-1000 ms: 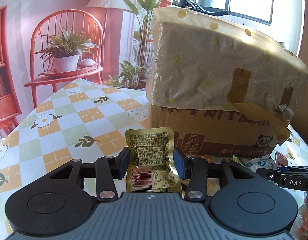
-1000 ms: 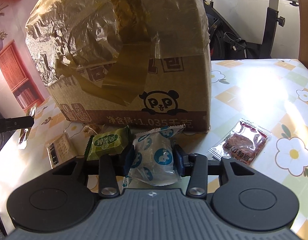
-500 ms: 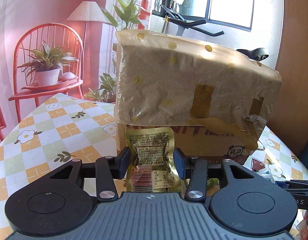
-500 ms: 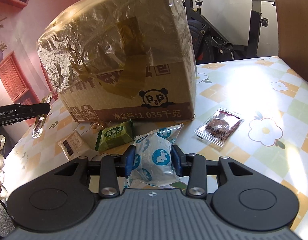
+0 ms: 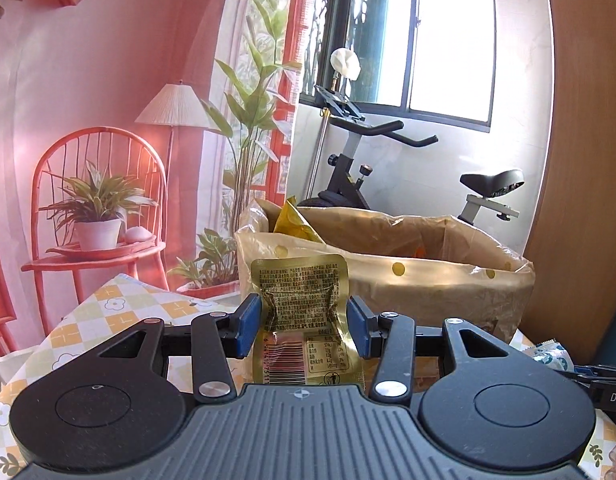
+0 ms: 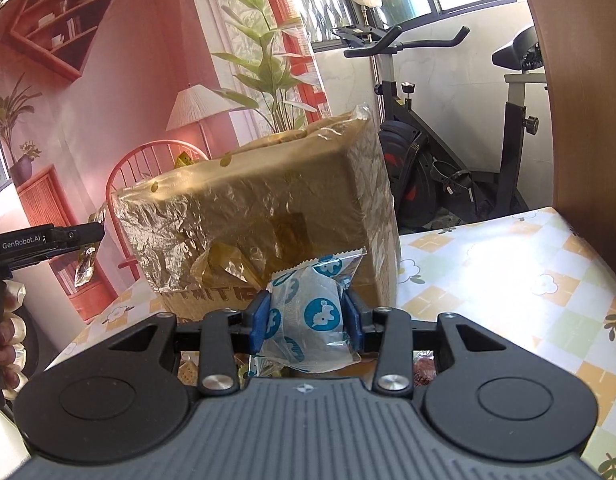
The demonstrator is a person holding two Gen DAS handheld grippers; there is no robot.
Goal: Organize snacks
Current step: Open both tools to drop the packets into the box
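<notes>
My left gripper (image 5: 303,326) is shut on a gold foil snack packet (image 5: 301,300) with printed text and a barcode, held upright just in front of the open cardboard box (image 5: 388,280). The box is lined with a yellowish dotted plastic bag, and a yellow packet (image 5: 293,224) pokes out of its top. My right gripper (image 6: 306,320) is shut on a white pouch with blue round marks (image 6: 312,308), raised near the box's taped side (image 6: 259,216). In the right wrist view the left gripper (image 6: 87,242) hangs at the far left with the gold packet.
The box stands on a table with a checked, flowered cloth (image 6: 508,280). A few small snack packets (image 6: 424,364) lie on the cloth below my right gripper. An exercise bike (image 5: 388,168) stands behind the table, and a wooden panel (image 5: 580,160) rises at the right.
Both grippers have risen with their packets. The left view now looks over the box's rim into its open top; the right view shows the box's side from higher up.
</notes>
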